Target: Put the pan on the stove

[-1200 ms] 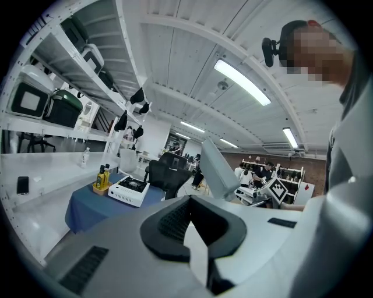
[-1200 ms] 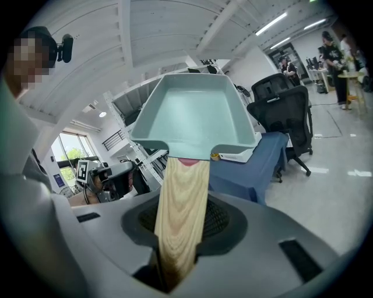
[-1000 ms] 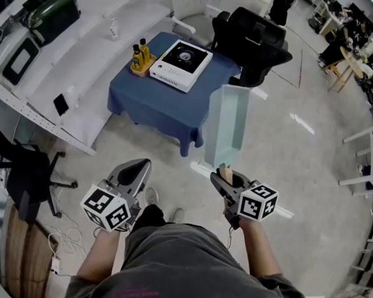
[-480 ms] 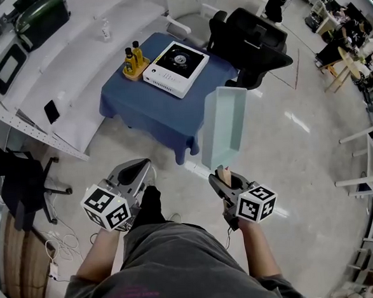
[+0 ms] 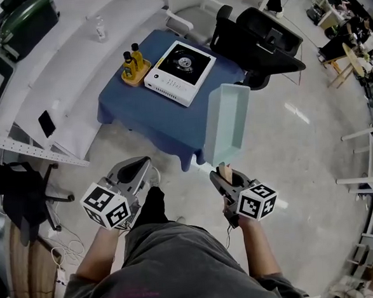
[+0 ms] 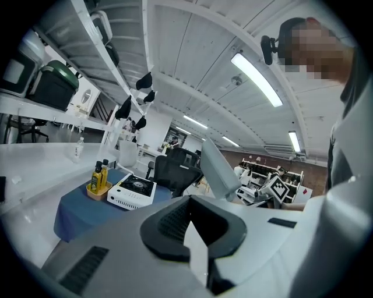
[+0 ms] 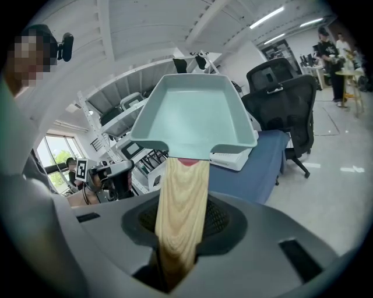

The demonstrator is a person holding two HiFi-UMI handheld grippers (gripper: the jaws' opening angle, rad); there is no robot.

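My right gripper [image 5: 221, 178] is shut on the wooden handle [image 7: 180, 198] of a pale teal rectangular pan [image 5: 226, 123]. The pan [image 7: 195, 113] is held up in the air, above the floor, near the table's right corner. The white portable stove [image 5: 180, 64] sits on the blue-clothed table [image 5: 139, 110] ahead; it shows too in the left gripper view [image 6: 133, 192] and under the pan [image 7: 232, 158]. My left gripper [image 5: 132, 174] hangs at the person's left side, jaws together and empty [image 6: 195, 244].
A small tray with two yellow oil bottles [image 5: 133, 60] stands left of the stove. A black office chair [image 5: 265, 41] is behind the table at the right. White shelving [image 5: 35, 85] runs along the left. A second black chair [image 5: 23, 188] stands at the far left.
The person has walked a step; the table and stove have shifted a little in the head view. Both grippers keep their pose, and the pan stays held.
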